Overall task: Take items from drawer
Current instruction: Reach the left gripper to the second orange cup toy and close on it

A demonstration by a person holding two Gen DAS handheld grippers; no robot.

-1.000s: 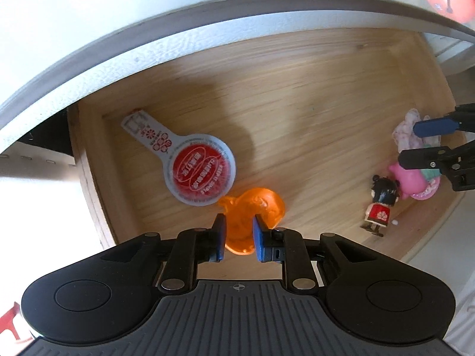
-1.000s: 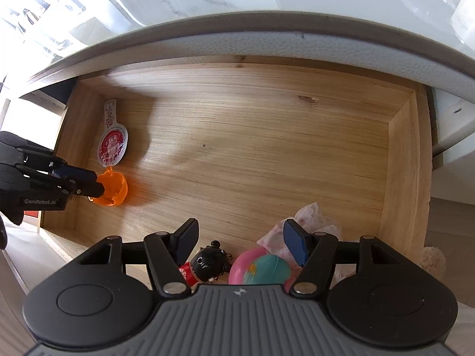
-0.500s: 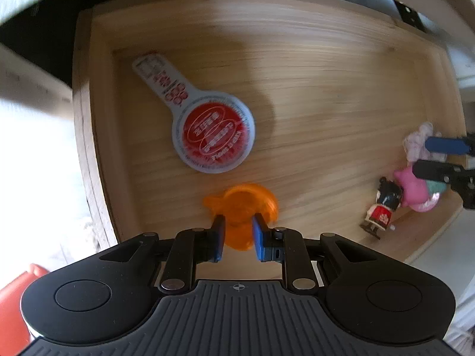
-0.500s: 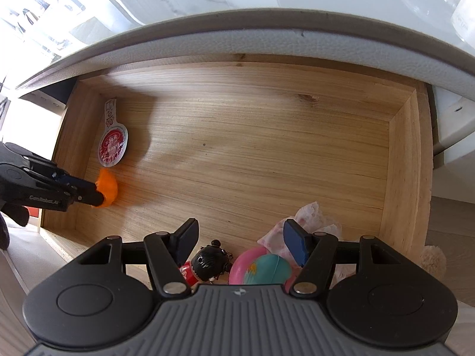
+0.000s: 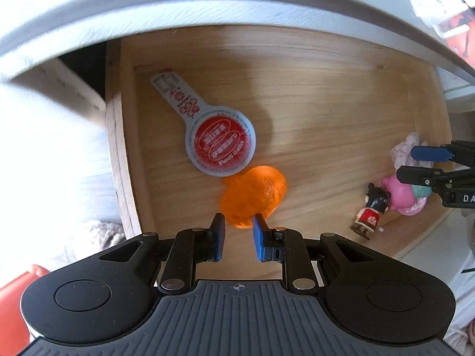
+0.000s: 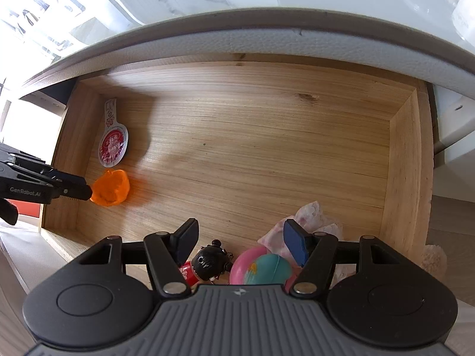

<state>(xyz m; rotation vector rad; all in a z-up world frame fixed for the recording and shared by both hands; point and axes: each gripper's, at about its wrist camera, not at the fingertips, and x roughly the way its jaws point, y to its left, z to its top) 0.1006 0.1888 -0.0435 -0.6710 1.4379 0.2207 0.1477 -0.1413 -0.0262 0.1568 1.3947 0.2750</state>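
The open wooden drawer (image 5: 326,95) (image 6: 267,148) holds several small items. My left gripper (image 5: 239,227) (image 6: 86,191) is shut on an orange plastic toy (image 5: 255,190) (image 6: 111,188) near the drawer's left front corner, just below a round red-and-white paddle-shaped tag (image 5: 221,148) (image 6: 112,145). My right gripper (image 6: 240,237) (image 5: 427,164) stands open over the front right of the drawer. Beneath it are a small doll with black hair and a red dress (image 6: 210,262) (image 5: 369,210) and a pink and teal toy (image 6: 261,267) (image 5: 397,192). A pale pink cloth (image 6: 308,219) (image 5: 405,148) lies behind them.
A white countertop edge (image 6: 267,38) (image 5: 178,9) overhangs the back of the drawer. The drawer's wooden side walls (image 6: 406,160) (image 5: 115,154) stand close to both grippers. Outside the drawer at the lower left is a red-orange object (image 5: 17,296).
My left gripper has rolled and shifted with the orange toy gripped in it, so the toy now sits at a different tilt beside the tag. The right gripper has stayed still.
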